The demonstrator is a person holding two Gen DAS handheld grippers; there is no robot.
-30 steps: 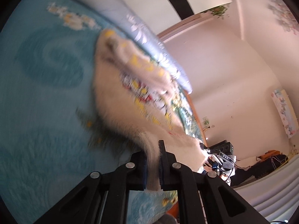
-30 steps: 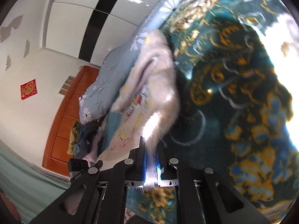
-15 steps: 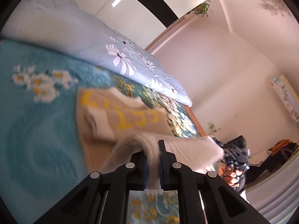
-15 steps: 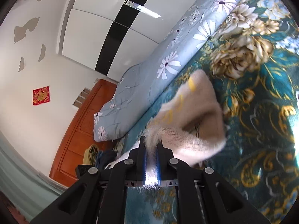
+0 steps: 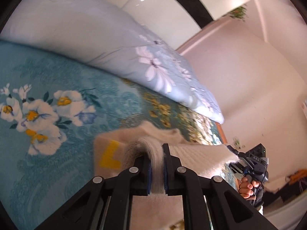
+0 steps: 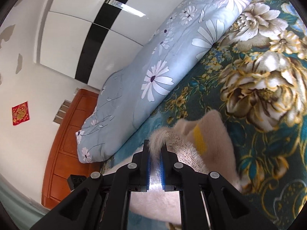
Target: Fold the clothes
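A bedroom in a private home. A bed [image 5: 63,76] spread with a teal plush blanket [image 6: 268,143] printed with large white and gold flowers fills most of both views, and a rolled pale-blue quilt [image 6: 172,61] with a daisy print lies along its far edge. Behind it stands a glossy white wardrobe [image 6: 73,38] with a black vertical stripe, beside a reddish wooden headboard or cabinet [image 6: 63,143]. A red paper decoration [image 6: 20,112] is stuck to the white wall, where paint has flaked off in patches. Pink walls [image 5: 249,80] meet a moulded ceiling edge, with floral decals near the top.
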